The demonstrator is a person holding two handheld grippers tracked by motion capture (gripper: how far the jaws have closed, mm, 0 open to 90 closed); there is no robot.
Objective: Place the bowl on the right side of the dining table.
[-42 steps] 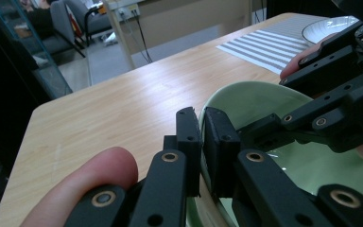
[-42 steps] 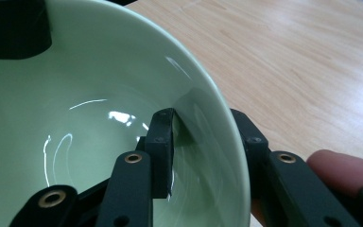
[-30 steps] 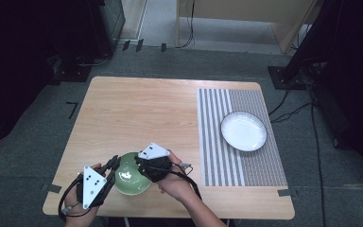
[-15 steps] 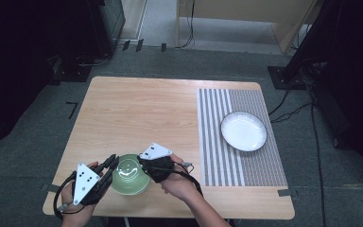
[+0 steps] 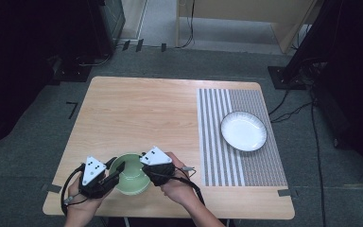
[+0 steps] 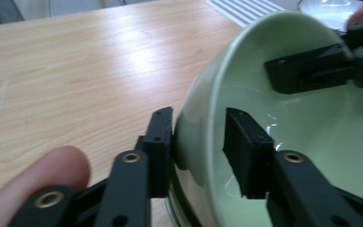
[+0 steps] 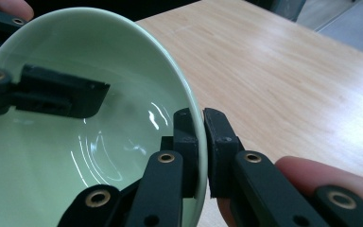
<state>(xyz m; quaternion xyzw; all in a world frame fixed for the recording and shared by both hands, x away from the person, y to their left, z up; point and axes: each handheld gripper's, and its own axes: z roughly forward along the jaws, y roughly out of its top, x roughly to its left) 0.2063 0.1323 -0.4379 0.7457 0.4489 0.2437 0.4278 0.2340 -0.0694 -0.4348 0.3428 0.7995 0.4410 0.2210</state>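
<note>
Glossy glazed ceramic bowl (image 5: 131, 174); matt wood-grain table (image 5: 142, 113); matt black plastic jaws.

Black jaws, brass rivets, grey 3-cornered plates

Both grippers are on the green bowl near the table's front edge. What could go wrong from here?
1. The left gripper has just been opening; its inner finger stands off the green bowl's wall, so the bowl may hang on one grip.
2. The right gripper pinches only the thin rim; the glossy bowl could tip or slip.
3. The bowl sits close to the table's front edge, so a slip might send it off.
</note>
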